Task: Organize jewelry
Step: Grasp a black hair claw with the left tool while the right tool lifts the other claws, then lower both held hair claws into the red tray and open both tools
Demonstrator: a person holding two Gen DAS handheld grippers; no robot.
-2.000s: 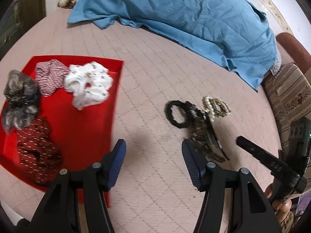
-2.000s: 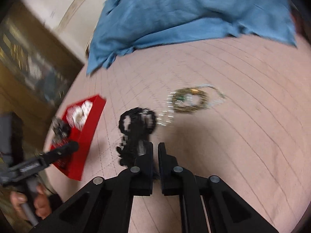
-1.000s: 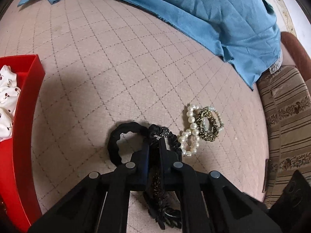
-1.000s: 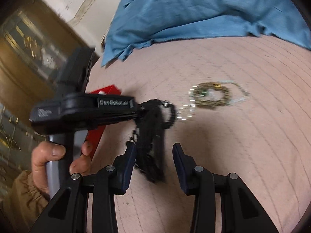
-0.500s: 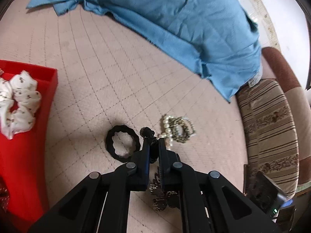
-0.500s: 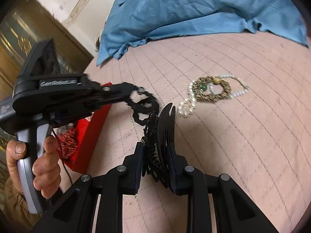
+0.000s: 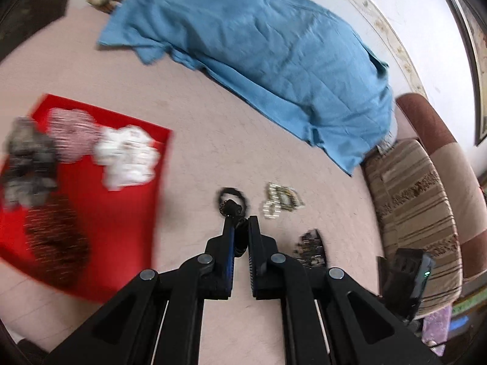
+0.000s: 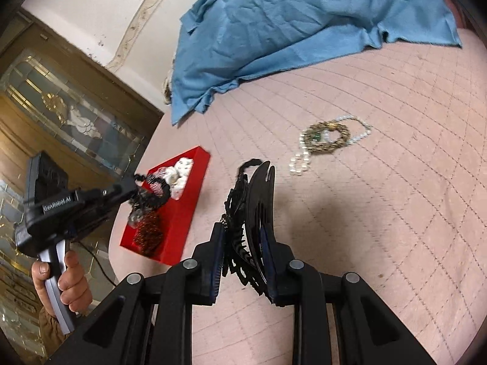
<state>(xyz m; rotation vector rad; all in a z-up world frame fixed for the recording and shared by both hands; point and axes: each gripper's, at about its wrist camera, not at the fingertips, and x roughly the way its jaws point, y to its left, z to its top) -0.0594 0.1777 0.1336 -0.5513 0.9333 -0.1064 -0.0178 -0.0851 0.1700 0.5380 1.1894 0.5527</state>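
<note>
My left claw (image 7: 242,228) is pinched tight on the thin black elastic hair band with a small dark beaded knot (image 7: 232,203), which dangles off my fingertips. A second ago that band still lay tangled with the clip on the pink quilted bedspread (image 7: 213,140); now it hangs clear of the surface, as the right wrist view shows, where the band (image 8: 150,196) swings at the left claw's tip over the near end of the red tray (image 8: 197,182).

My right claw (image 8: 240,237) has narrowed from a wider gap and is now clamped on the large black toothed hair clip (image 8: 255,213), which stands upright between my pads, lifted off the spread. So the two tangled pieces have been pulled apart, one to each claw.

Ahead and to the right of the right claw, the white pearl bracelet (image 8: 299,162) and the bronze beaded bracelet (image 8: 327,138) lie touching each other, untouched. In the tray, left of my left claw, sit the white, pink, grey and dark red fabric scrunchies (image 7: 127,155), blurred. Beyond lies a rumpled blue cloth (image 7: 258,48).

I judge that the band goes into the tray next, then the clip.
</note>
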